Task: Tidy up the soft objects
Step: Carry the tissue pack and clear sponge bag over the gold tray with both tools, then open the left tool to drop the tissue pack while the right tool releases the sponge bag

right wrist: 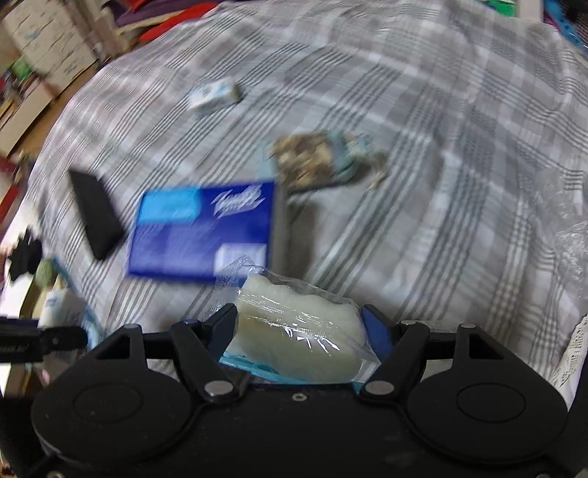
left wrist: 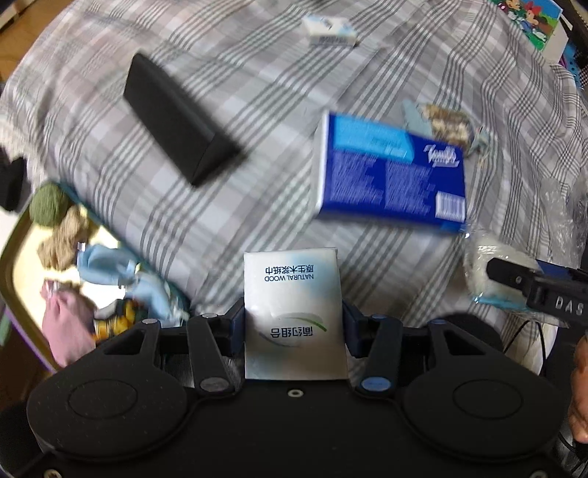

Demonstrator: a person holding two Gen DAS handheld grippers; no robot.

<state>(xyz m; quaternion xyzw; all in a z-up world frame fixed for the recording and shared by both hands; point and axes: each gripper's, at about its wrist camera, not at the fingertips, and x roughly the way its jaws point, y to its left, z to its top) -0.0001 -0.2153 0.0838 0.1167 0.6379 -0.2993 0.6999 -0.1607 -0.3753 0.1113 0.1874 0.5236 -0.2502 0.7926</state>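
Printed upside down on the white tissue pack (left wrist: 294,312) clamped between the fingers of the left hand-held gripper (left wrist: 294,323): "NATURAL WOOD", with Chinese characters above and below, hard to make out. On the other hand-held gripper's black finger (left wrist: 544,290), off to the right: "DAS", cut off at the frame edge. Beyond, on the blue tissue pack (left wrist: 393,172): cursive white brand script and fine print, both too blurred to read.

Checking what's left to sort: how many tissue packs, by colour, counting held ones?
White tissue packs: 2, one held, one far on the bed
Blue tissue packs: 1
Total: 3
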